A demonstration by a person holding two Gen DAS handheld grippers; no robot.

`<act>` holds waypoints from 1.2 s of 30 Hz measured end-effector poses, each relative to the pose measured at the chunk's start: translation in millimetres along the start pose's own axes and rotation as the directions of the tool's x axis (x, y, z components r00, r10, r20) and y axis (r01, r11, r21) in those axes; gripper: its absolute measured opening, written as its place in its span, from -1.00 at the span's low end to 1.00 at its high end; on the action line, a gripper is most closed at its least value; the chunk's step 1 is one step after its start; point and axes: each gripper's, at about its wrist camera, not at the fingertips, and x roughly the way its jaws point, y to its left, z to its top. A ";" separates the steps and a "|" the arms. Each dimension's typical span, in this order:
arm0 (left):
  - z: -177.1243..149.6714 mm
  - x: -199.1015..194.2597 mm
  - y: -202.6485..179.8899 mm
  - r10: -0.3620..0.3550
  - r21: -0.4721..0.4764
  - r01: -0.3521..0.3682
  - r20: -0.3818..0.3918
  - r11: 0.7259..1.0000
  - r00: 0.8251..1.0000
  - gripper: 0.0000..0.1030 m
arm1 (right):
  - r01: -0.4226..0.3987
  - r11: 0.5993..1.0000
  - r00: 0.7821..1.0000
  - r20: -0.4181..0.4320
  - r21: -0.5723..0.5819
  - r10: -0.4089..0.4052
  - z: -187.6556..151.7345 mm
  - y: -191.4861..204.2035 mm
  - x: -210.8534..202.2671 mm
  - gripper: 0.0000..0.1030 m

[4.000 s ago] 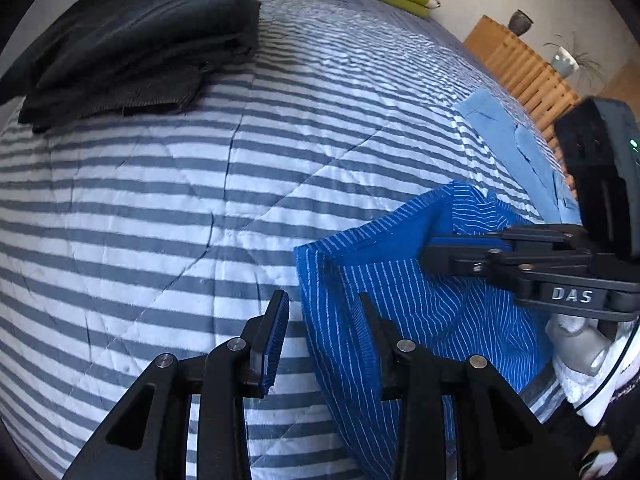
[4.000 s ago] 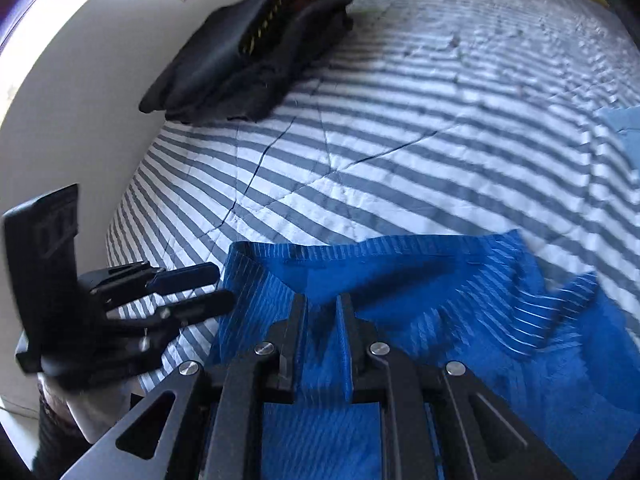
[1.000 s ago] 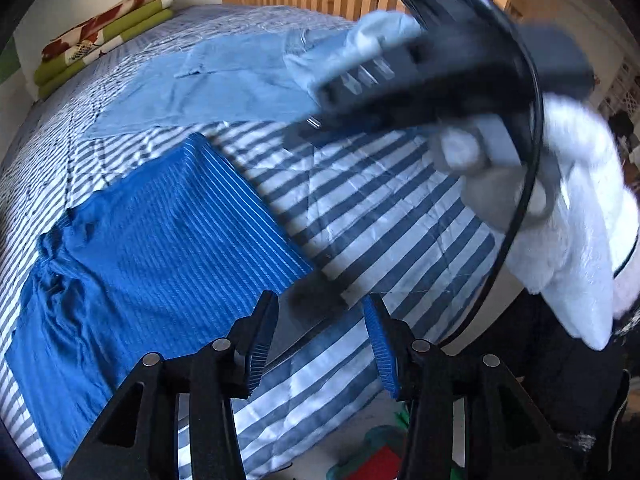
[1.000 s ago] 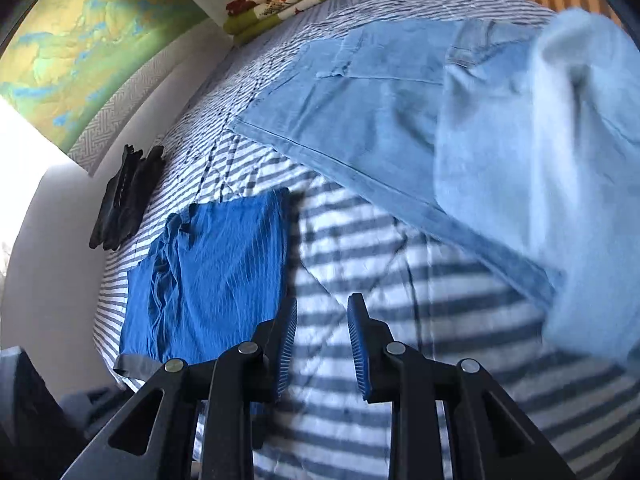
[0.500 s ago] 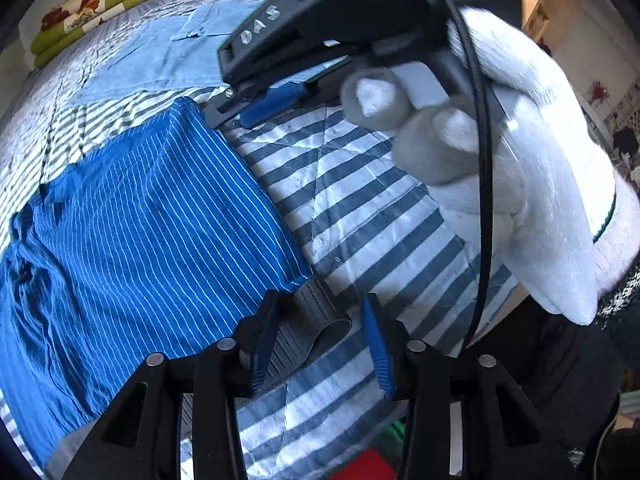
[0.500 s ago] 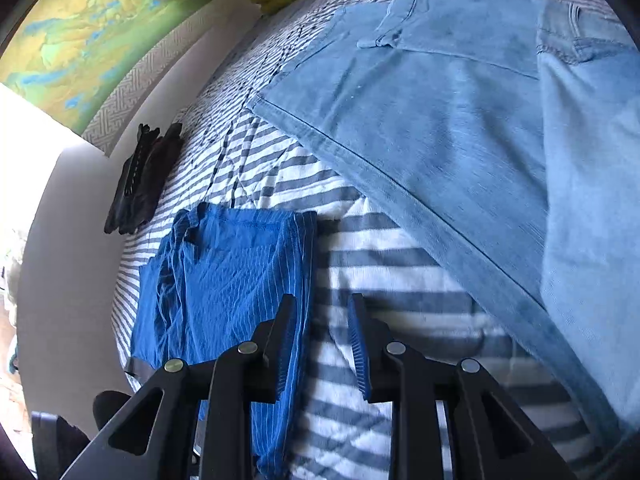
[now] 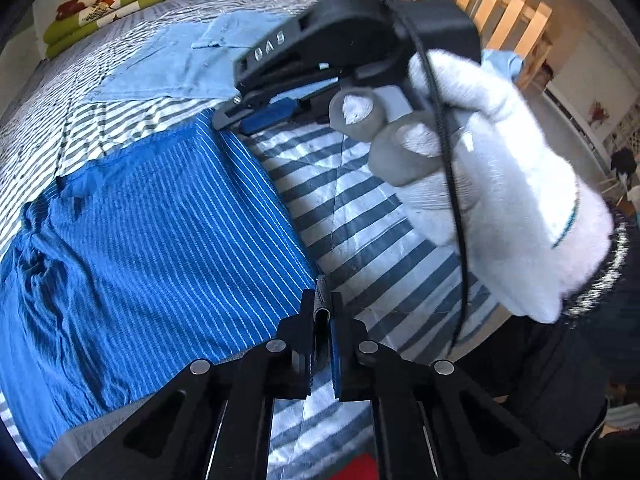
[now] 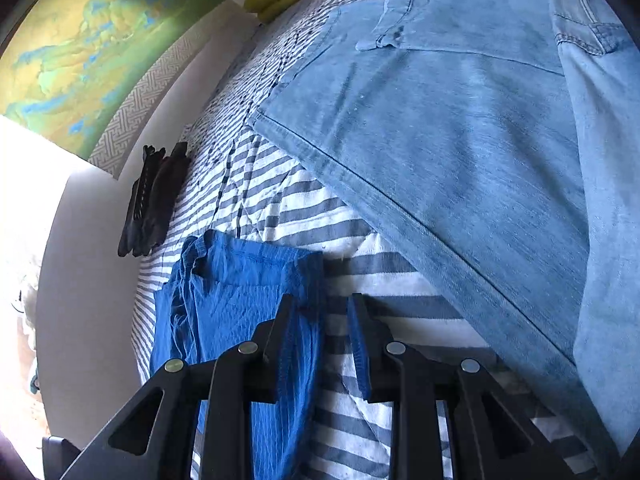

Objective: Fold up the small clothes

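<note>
Since a second ago your left gripper (image 7: 322,312) has gone from wide open over the bedspread to clamped on the grey waistband (image 7: 322,300) of the blue shorts (image 7: 160,248), bottom centre of the left view. Your right gripper (image 8: 322,312) has dropped from beside the shorts onto their corner: in the right view the blue edge (image 8: 308,280) sits between the jaws, which are narrow and closing, pads not clearly pressing yet.

Shorts lie flat on the striped bed (image 7: 360,208), filling the left half of the left view, bunched at the far left. In that view your gloved right hand (image 7: 500,200) with its gripper (image 7: 256,116) fills the upper right, tip at the shorts' top corner.

Jeans (image 8: 460,120) spread across the upper right of the right view, near the shorts but apart. Dark folded clothes (image 8: 154,200) sit at the left edge by the wall. Folded green blanket (image 7: 116,4) lies top left in the left view.
</note>
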 end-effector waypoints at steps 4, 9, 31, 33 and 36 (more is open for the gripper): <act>-2.9 -14.9 11.8 -0.021 -0.031 0.022 0.033 0.999 0.999 -0.90 | -0.014 0.999 1.000 0.028 0.035 0.013 4.4 3.3 -1.3 -0.97; -9.0 -35.7 23.1 -0.042 -0.066 0.048 0.080 0.997 0.996 -0.90 | -0.051 0.998 0.994 0.103 0.043 0.047 9.0 22.4 -21.0 -1.00; -56.2 -83.6 86.4 -0.020 -0.222 0.060 0.176 0.973 0.984 -0.90 | -0.019 0.997 0.996 0.090 0.068 0.013 6.0 71.5 -0.6 -0.93; -70.9 -94.7 99.2 -0.004 -0.258 0.053 0.187 0.965 0.982 -0.91 | -0.018 1.000 0.995 0.098 0.017 0.016 6.9 98.3 1.6 -0.93; -96.0 -112.7 118.8 0.040 -0.313 0.028 0.209 0.949 0.977 -0.92 | -0.005 0.996 0.994 0.104 -0.085 0.014 9.6 146.6 13.9 -0.93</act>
